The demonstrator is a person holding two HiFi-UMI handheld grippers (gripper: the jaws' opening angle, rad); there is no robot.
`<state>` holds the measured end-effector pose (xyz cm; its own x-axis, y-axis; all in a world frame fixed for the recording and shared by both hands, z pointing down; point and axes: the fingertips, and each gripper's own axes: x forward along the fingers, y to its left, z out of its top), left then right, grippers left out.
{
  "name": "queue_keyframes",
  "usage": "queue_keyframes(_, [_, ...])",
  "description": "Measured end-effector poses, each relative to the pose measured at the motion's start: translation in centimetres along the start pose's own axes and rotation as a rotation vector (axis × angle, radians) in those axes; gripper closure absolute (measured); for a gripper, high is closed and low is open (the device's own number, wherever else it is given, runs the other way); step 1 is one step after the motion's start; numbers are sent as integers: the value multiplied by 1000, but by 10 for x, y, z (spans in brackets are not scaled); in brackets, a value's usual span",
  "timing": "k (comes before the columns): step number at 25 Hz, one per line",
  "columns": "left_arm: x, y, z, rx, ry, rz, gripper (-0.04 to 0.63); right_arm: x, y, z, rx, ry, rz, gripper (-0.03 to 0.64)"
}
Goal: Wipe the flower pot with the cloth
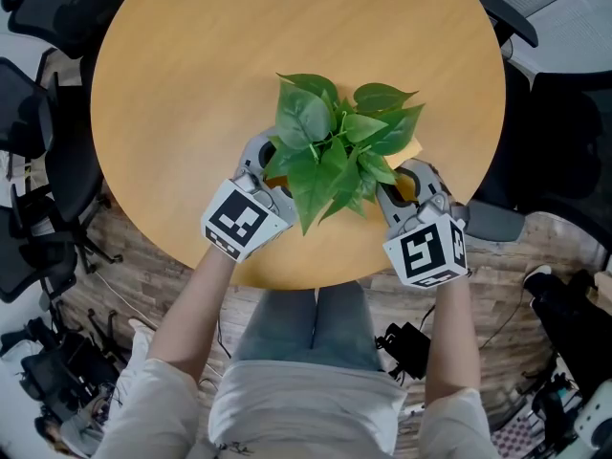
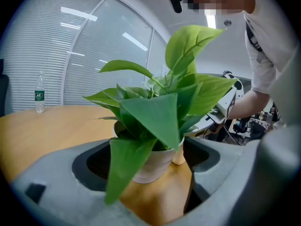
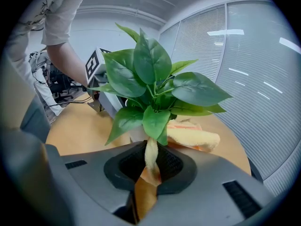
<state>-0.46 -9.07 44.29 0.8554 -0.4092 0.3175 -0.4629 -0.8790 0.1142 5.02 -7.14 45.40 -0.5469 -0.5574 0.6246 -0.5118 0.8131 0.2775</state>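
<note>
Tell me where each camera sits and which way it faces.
Head view: on the person's head, steeply down at the table and plant; forearms, left gripper, right gripper, lap show.
Left gripper view: on that gripper, along its open jaws at the flower pot between them; torso shows.
Right gripper view: on that gripper, jaws shut on the cloth, facing the plant; an arm shows.
Shared: both gripper views see the plant and the other gripper.

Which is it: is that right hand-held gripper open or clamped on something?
Shut. The right hand-held gripper pinches a twisted strip of the yellow cloth between its jaws; the rest lies bunched on the table.
</note>
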Motion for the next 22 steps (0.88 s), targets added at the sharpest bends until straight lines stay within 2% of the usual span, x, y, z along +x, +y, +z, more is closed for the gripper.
queue_keyframes(6, [8, 1, 0, -27, 2, 71, 141, -1, 0, -6, 10, -7, 3, 572])
queue_keyframes(16, [7, 2, 1, -45, 0, 146, 143, -3, 15, -5, -4, -2, 37, 572])
queue_keyframes(22, [4, 3, 0, -80, 7, 233, 143, -3, 27, -2, 7, -12, 54, 571])
